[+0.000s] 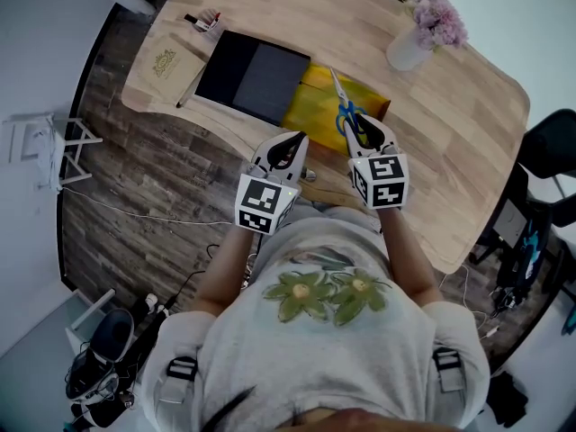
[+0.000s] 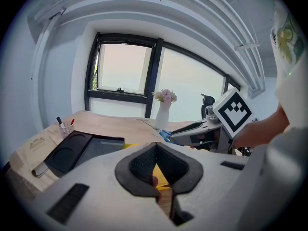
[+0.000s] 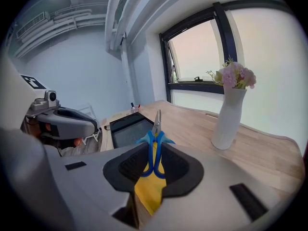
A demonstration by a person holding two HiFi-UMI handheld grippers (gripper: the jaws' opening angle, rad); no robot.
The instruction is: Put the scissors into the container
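1. Head view shows a wooden table (image 1: pixel 450 151) with a black container (image 1: pixel 252 75) on it.
2. Just beside the container lies a yellow sheet (image 1: pixel 317 97).
3. Left gripper (image 1: pixel 291 140) has its jaws closed together, with nothing between them.
4. Right gripper (image 1: pixel 364 131) clamps the blue handles of the scissors (image 1: pixel 345 111), which are over the sheet and outside the container.

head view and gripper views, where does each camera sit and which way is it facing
Head view: on the person's head, looking steeply down at the table; shows torso, forearms, left gripper and right gripper.
Left gripper view: behind its shut jaws, facing the window across the black tray; right gripper at right.
Right gripper view: behind jaws closed on the scissors, facing the vase; left gripper at left.
Shared: both gripper views show the black tray, vase and window.
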